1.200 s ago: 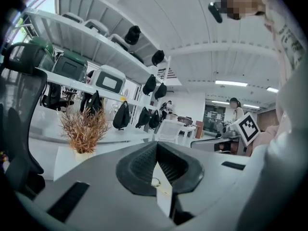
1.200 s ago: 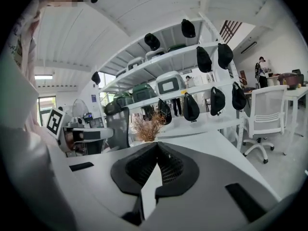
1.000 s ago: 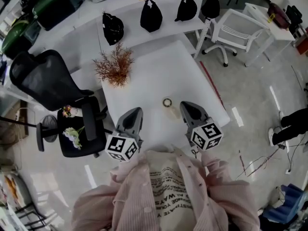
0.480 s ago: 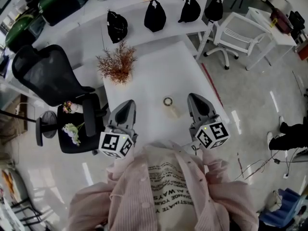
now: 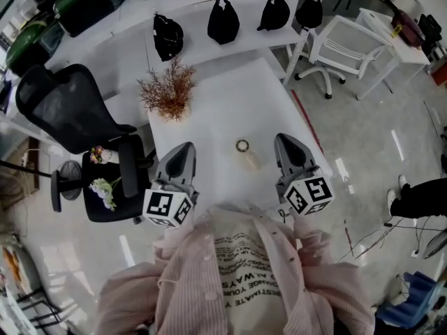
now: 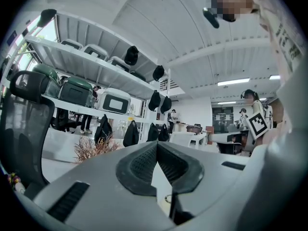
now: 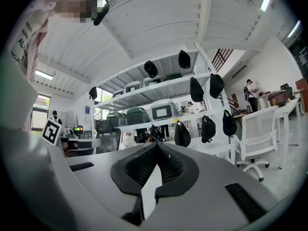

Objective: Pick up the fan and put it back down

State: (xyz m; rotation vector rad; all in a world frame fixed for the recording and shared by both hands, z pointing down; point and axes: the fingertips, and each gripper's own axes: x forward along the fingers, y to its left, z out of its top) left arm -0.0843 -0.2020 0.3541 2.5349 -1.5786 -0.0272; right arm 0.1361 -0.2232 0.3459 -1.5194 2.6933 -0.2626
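As overhead shows, fan lies untouched.

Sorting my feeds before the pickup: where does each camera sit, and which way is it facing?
Head view: on the person's head, facing steeply down at the white table; the pink shirt, left tool and right tool show.
Left gripper view: on the left tool, level along its shut jaws toward the shelves; the right tool shows beside it.
Right gripper view: likewise from the right tool; the left tool shows.
Shared: the hanging black bags.

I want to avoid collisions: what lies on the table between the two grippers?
One small ring-topped object on the white table, seen in the head view.
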